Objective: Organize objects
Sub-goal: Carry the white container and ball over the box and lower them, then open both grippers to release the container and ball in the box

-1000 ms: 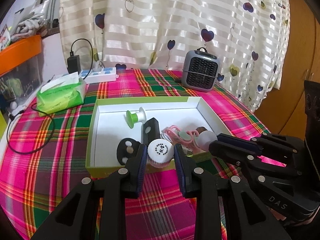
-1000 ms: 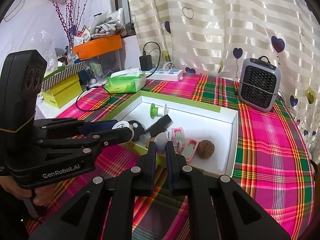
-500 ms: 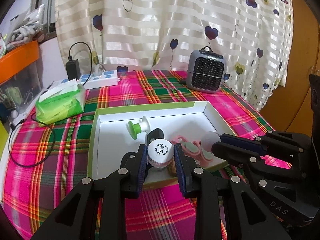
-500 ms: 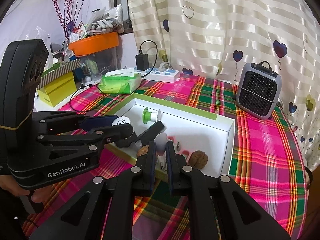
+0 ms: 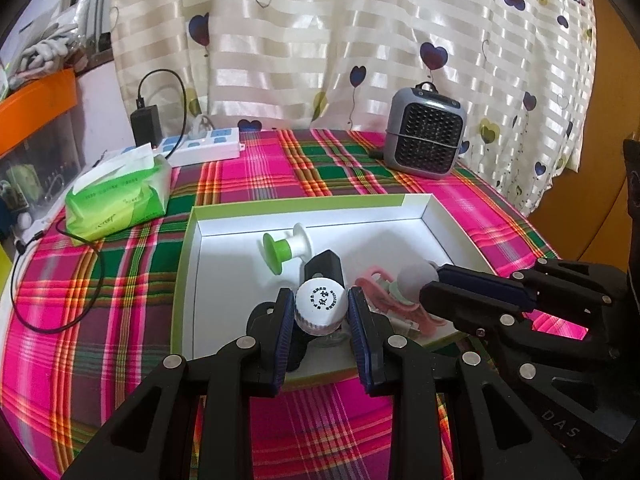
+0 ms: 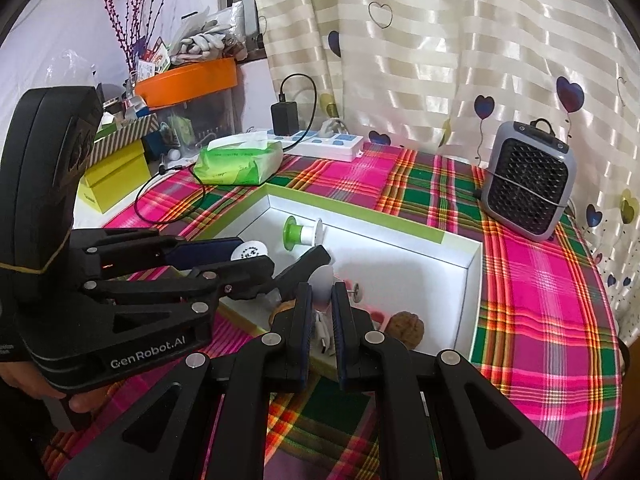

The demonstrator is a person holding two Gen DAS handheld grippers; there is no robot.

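Note:
My left gripper [image 5: 320,312] is shut on a small clear bottle with a white cap [image 5: 321,304], held above the near edge of the white box with a green rim [image 5: 304,201]. My right gripper [image 6: 321,304] is shut on a pale round-ended object [image 6: 323,279], also seen in the left wrist view [image 5: 412,281]. In the box lie a green-and-white spool [image 5: 286,246], a black part [image 5: 324,266], pink clips [image 5: 384,300] and a walnut [image 6: 406,326].
A grey mini heater [image 5: 426,140] stands at the back right of the plaid table. A green tissue pack [image 5: 118,200], a white power strip [image 5: 204,146] with a black charger and a looping black cable [image 5: 48,320] sit at left. Shelves with boxes [image 6: 116,168] lie further left.
Both grippers have risen and drawn back a little with their objects still held; the box looks farther away and lower. The box contents have not moved.

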